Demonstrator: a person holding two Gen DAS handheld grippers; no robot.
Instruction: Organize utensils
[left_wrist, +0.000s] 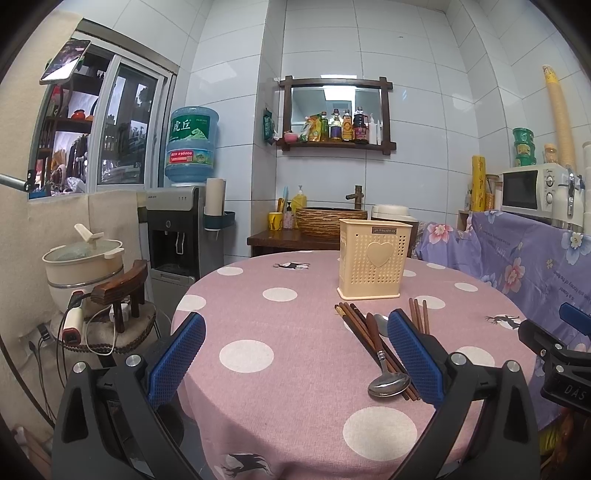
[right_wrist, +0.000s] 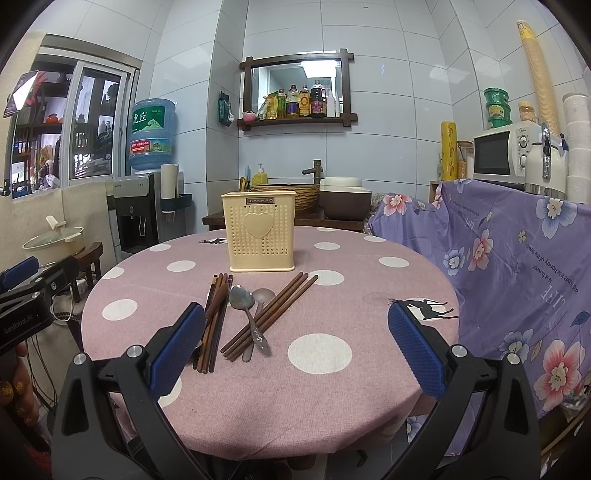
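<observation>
Both tools idle above the near edge of the desk (right_wrist: 332, 387): left tool (left_wrist: 295, 354) released, fingers wide apart, nothing between them; right tool (right_wrist: 295, 347) likewise released and empty. The cream perforated utensil holder (right_wrist: 262, 230) stands upright toward the far side of the desk and, from what I see of it, holds nothing yet. In front of it lie the utensils, all loose on the pink cloth: a left bundle of brown chopsticks (right_wrist: 214, 325), a second bundle of chopsticks (right_wrist: 273, 314) fanned diagonally to the right, and two metal spoons (right_wrist: 247, 310) between them, one crossing the diagonal chopsticks. I judge the task not started; the step in hand is the first pick. My plan: take the top spoon first, since it overlaps the chopsticks and would drag them otherwise. Approach low, fingers straddling the handle across its narrow width, close near mid-handle so it hangs balanced, then lift clear before travelling to the holder. Risk: thin handle flat on cloth may slip from the pads.
</observation>
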